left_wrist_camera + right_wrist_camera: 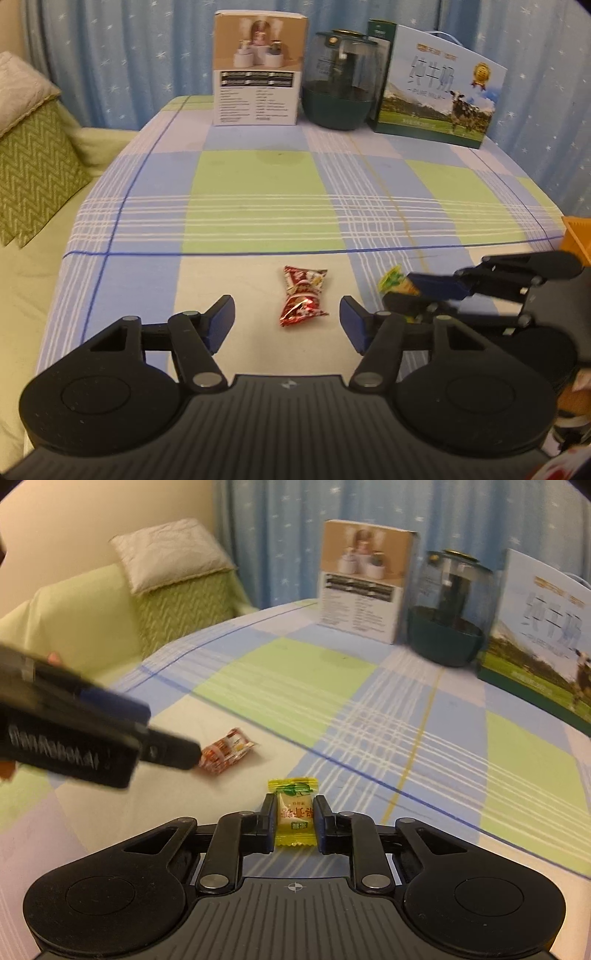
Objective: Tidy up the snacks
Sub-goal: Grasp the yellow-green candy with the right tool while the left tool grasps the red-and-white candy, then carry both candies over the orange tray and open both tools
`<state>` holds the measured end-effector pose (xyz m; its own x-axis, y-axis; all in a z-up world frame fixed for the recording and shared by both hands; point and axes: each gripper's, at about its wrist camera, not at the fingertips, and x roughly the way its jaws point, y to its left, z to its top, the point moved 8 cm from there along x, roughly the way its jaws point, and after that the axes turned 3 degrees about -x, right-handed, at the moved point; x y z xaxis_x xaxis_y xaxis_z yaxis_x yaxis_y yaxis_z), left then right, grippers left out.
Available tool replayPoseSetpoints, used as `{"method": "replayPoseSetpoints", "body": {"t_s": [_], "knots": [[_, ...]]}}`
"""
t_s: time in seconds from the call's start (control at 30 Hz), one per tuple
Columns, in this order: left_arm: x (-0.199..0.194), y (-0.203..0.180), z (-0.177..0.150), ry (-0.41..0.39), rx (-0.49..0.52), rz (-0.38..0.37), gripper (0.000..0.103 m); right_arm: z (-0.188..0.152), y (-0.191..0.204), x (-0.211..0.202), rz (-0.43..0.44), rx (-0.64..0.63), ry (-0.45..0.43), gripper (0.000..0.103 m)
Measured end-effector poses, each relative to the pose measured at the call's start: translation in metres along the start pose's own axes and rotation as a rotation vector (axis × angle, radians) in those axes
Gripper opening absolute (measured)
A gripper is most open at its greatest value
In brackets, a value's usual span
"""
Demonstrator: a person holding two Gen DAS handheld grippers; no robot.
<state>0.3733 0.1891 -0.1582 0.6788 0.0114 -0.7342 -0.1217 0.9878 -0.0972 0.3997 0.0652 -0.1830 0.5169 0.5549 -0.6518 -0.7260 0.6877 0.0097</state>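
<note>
Right gripper (294, 821) fingers pinch the yellow-wrapped candy (293, 814); lift straight up. Left gripper (287, 322) fingers open, straddling the red crinkled foil snack packet (303, 297): close centred.

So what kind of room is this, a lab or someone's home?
Most likely a home living room. A table under a checked cloth stands beside a pale green sofa with cushions, star-patterned blue curtains hang behind, and household goods like a milk gift box sit at the back.
</note>
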Motion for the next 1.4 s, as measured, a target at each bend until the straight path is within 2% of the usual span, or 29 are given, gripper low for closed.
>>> {"method": "replayPoseSetpoints", "body": {"t_s": [0.27, 0.43, 0.8, 1.13, 1.4], "knots": [[0.019, -0.004, 0.004, -0.006, 0.031, -0.034, 0.035, 0.003, -0.038, -0.013, -0.058, 0.159, -0.001, 0.021], [0.029, -0.01, 0.001, 0.002, 0.06, -0.031, 0.028, 0.002, -0.044, -0.015, -0.072, 0.161, 0.003, 0.021], [0.036, -0.012, -0.002, 0.015, 0.045, -0.002, 0.02, 0.002, -0.044, -0.014, -0.054, 0.175, -0.001, 0.021], [0.021, -0.029, -0.003, 0.012, 0.008, -0.052, 0.018, 0.006, -0.049, -0.034, -0.075, 0.209, -0.027, 0.021], [-0.016, -0.057, -0.007, -0.024, -0.001, -0.105, 0.018, 0.001, -0.05, -0.07, -0.106, 0.231, -0.04, 0.021]]}}
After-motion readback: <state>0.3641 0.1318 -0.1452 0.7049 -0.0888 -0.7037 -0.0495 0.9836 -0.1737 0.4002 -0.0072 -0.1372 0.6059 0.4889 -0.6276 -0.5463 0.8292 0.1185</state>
